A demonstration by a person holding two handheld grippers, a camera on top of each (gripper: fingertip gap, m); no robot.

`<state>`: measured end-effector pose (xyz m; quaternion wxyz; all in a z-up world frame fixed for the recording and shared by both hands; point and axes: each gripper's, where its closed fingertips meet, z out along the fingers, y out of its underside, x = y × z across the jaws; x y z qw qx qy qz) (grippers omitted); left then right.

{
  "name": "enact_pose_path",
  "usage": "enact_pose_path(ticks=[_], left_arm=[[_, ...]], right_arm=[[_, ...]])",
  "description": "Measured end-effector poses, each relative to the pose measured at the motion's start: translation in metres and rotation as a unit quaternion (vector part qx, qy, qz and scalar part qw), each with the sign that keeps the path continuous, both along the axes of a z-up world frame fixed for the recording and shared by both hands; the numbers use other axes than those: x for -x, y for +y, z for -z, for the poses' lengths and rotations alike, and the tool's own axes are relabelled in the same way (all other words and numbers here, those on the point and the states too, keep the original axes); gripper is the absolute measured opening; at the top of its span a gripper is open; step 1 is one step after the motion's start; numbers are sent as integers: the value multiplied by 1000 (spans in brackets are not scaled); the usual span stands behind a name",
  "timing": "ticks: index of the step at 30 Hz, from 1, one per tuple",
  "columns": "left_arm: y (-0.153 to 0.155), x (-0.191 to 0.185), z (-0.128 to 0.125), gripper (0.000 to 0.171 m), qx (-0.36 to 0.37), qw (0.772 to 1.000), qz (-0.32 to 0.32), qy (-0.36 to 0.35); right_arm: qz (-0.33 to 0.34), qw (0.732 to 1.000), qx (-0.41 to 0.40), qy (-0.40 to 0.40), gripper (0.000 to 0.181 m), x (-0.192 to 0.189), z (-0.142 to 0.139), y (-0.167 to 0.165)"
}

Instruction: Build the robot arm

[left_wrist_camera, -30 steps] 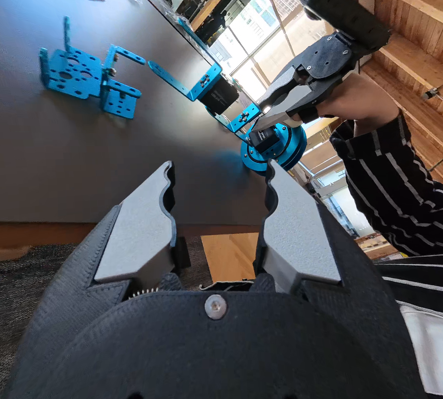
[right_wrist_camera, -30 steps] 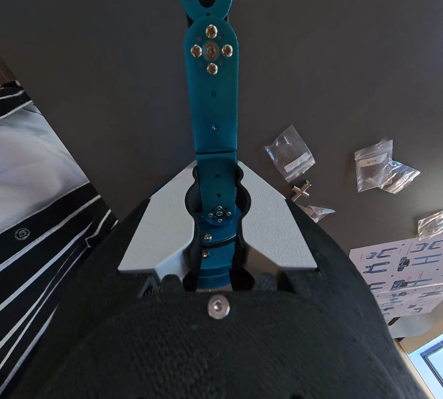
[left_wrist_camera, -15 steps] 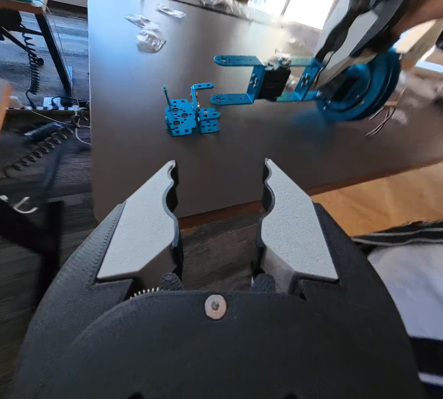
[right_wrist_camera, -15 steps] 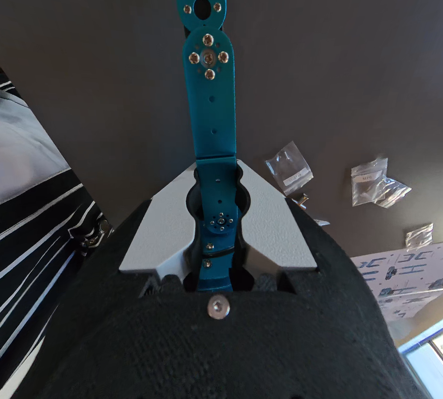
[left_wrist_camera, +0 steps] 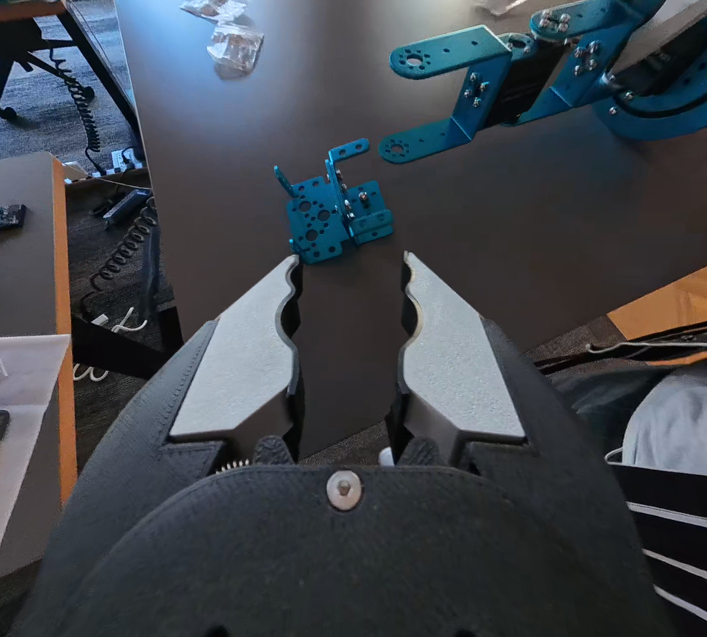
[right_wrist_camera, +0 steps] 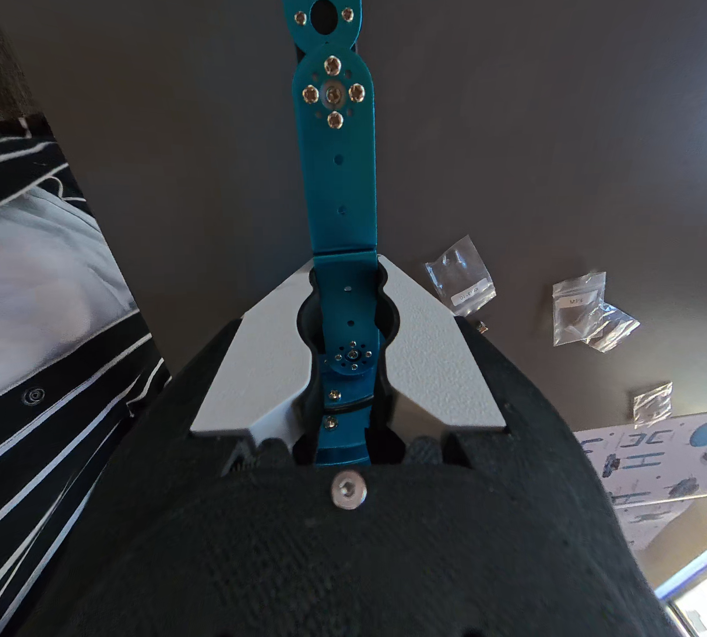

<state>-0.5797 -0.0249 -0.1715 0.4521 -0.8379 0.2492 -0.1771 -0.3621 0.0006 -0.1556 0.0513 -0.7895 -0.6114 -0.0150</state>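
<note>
The left tongs (left_wrist_camera: 350, 262), spread and empty, have swung round to hover just short of the small blue bracket (left_wrist_camera: 336, 211) on the desk (left_wrist_camera: 497, 255). The right tongs (right_wrist_camera: 346, 274) stay pinching the blue arm assembly (right_wrist_camera: 334, 159).

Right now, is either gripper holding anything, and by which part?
The right gripper is shut on the blue servo arm assembly, clamping its bracket just above the round base. The left gripper is open and holds nothing.

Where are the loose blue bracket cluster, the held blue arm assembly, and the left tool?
loose blue bracket cluster (left_wrist_camera: 329, 214), left wrist view, perforated plate.
blue arm assembly (right_wrist_camera: 336, 167), right wrist view, flat link.
left tool (left_wrist_camera: 351, 260), left wrist view, between fingertips.
</note>
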Motion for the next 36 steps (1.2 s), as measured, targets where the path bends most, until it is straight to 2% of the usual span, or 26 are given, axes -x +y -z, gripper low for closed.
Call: enact_pose_path(ticks=[3,7,11,15,19,28,32,35,36], left_arm=[[3,-1,-10,42,-5,1000,20,-11],[5,-2,-13,36,-4,995,95,12],[7,-2,-19,40,-3,986,164,6],[8,-3,-12,41,3,980,194,51],[14,-11,-19,38,36,983,179,0],[35,-23,-20,29,139,985,79,-62],[40,-21,-5,27,167,985,45,-4],[40,-20,3,16,174,983,30,38],[39,-19,7,6,180,982,30,51]], right_arm=[[12,1000,-5,10,21,-1,-1,1],[22,1000,-4,19,21,-8,-1,-2],[40,999,-19,17,21,-13,-2,-4],[23,999,-22,6,21,-12,-1,-6],[32,999,-24,2,21,-12,-1,-5],[30,999,-30,12,21,-13,-2,-7],[31,999,-28,11,21,-13,-2,-7],[32,999,-27,14,21,-13,-2,-7],[30,999,-27,15,21,-13,-3,-7]])
